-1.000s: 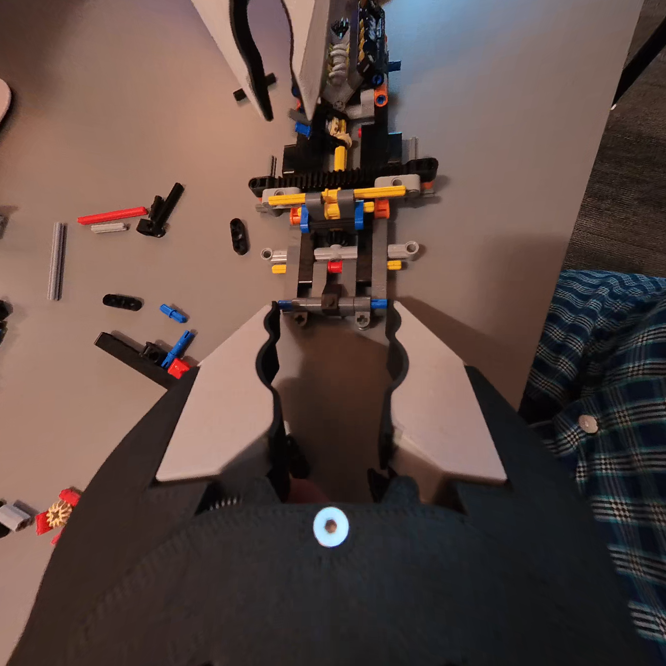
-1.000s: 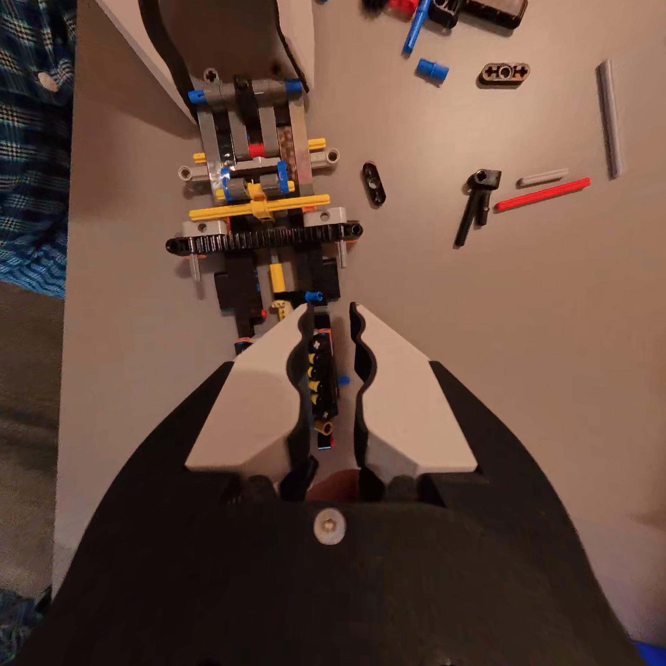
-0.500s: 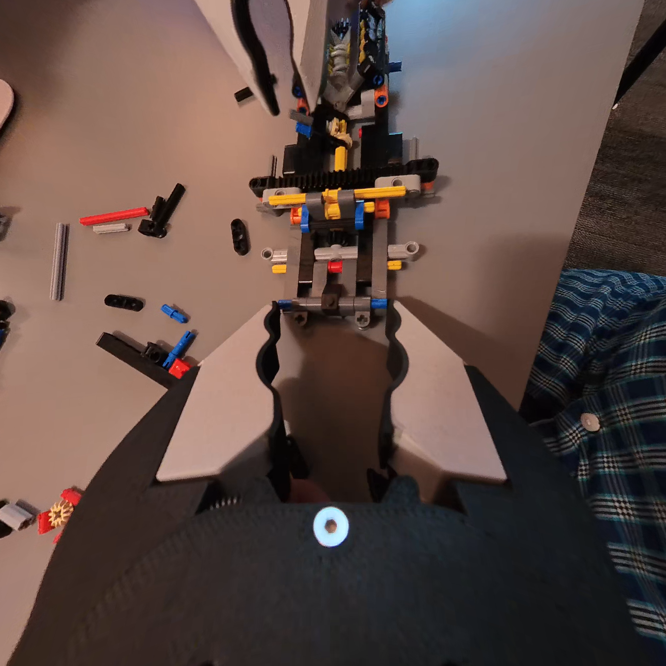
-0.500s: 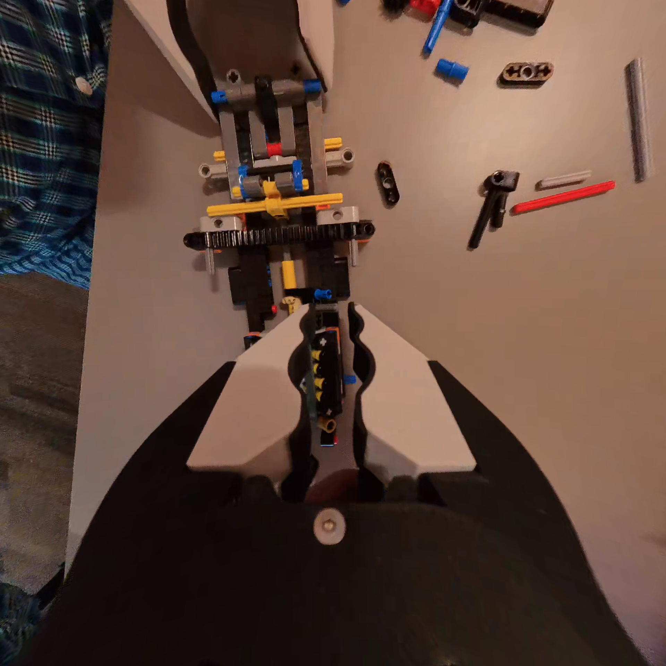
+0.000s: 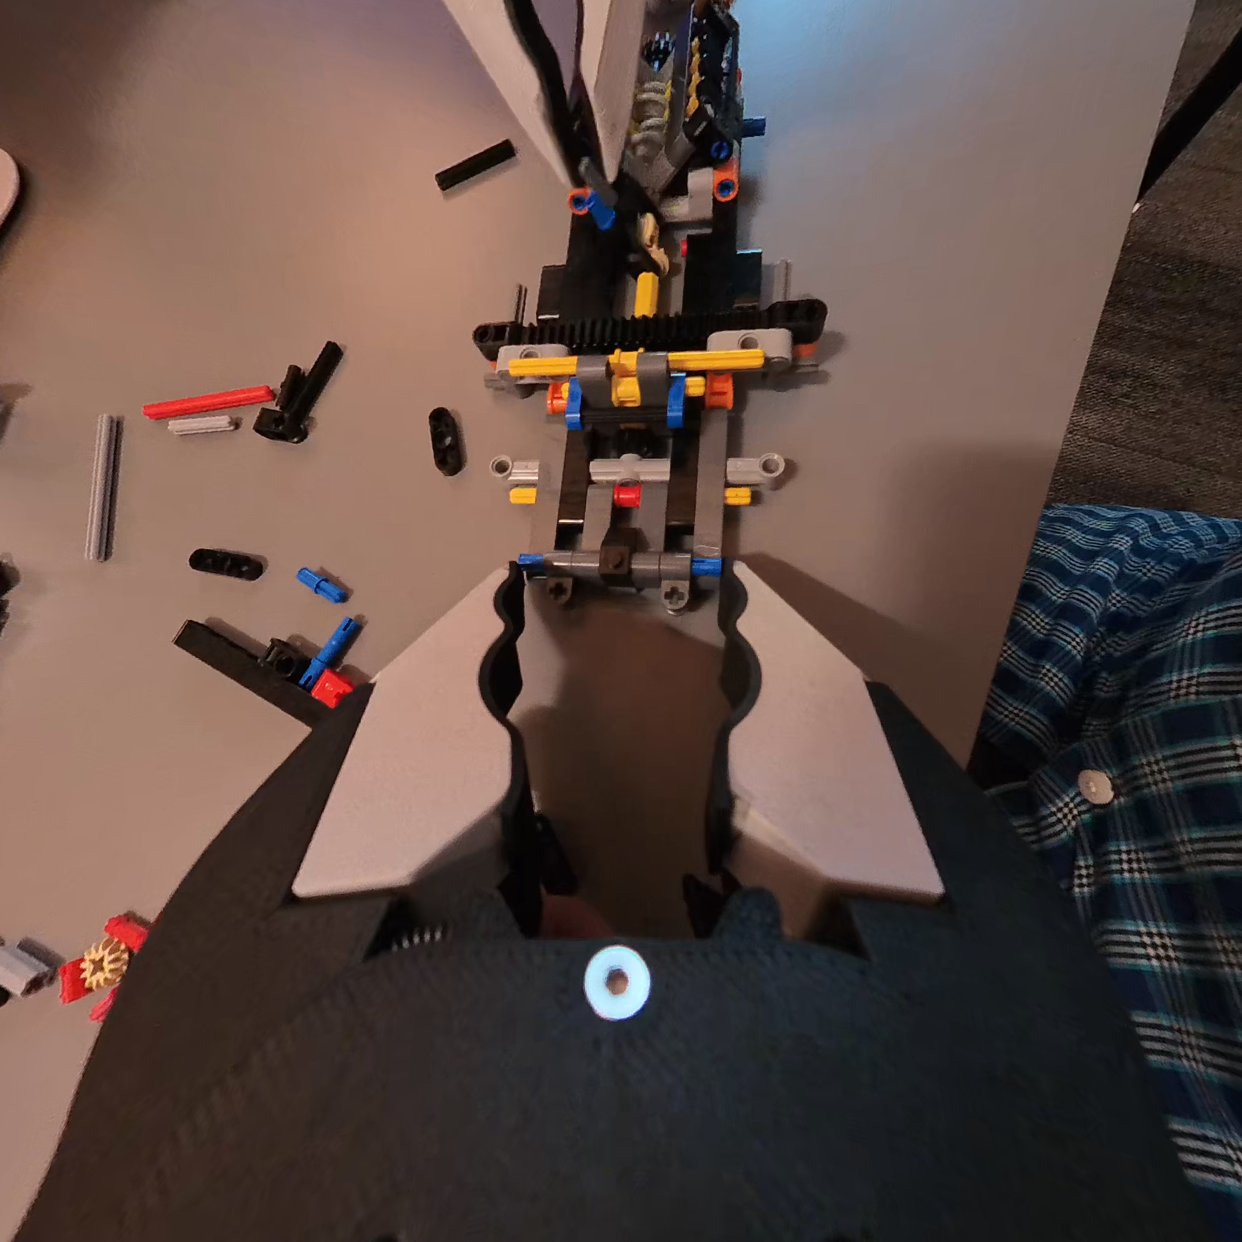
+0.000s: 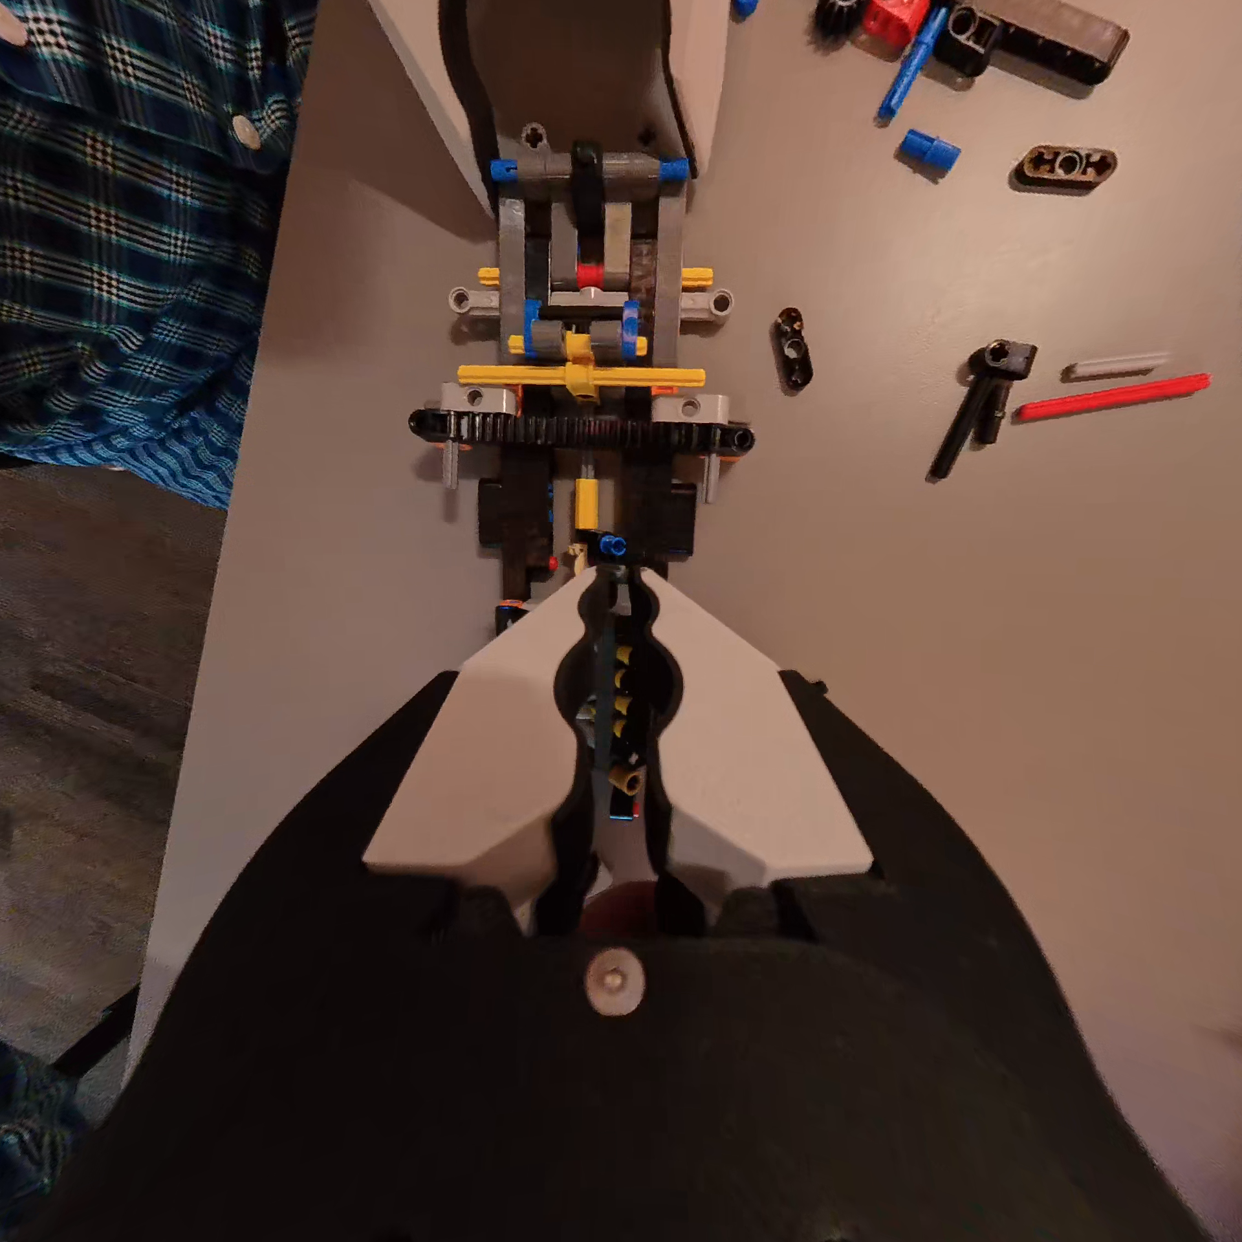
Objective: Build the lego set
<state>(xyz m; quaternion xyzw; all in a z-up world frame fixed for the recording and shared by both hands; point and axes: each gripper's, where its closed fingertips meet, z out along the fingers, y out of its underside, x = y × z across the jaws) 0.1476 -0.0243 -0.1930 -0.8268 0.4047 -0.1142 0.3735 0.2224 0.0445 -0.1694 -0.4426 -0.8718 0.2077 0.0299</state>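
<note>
The lego model (image 5: 638,430) lies on the grey table, with a black toothed rack (image 5: 645,329) and a yellow axle across it. My left gripper (image 5: 622,585) spans wide over its near end, pads touching the blue pin ends of the grey crossbar. It also shows at the top of the right wrist view (image 6: 585,101). My right gripper (image 6: 618,585) is shut on a black beam with yellow pins (image 6: 622,706) at the model's (image 6: 585,430) other end. One of its fingers (image 5: 615,80) shows in the left wrist view.
Loose parts lie beside the model: a red axle (image 5: 208,401), a grey axle (image 5: 102,487), a blue pin (image 5: 321,583), a short black liftarm (image 5: 447,440), and a long black beam (image 5: 249,665). The table edge (image 5: 1048,470) is close. A person's plaid shirt (image 5: 1129,739) is beyond it. Some 11 cm of space lies between my two pairs of fingers. The grey axle (image 5: 102,487) lies around 15 cm away from my left fingertips.
My right gripper has closed tighter on the black beam and turned it edge-on at the model's end. The left gripper and the model have stayed put.
</note>
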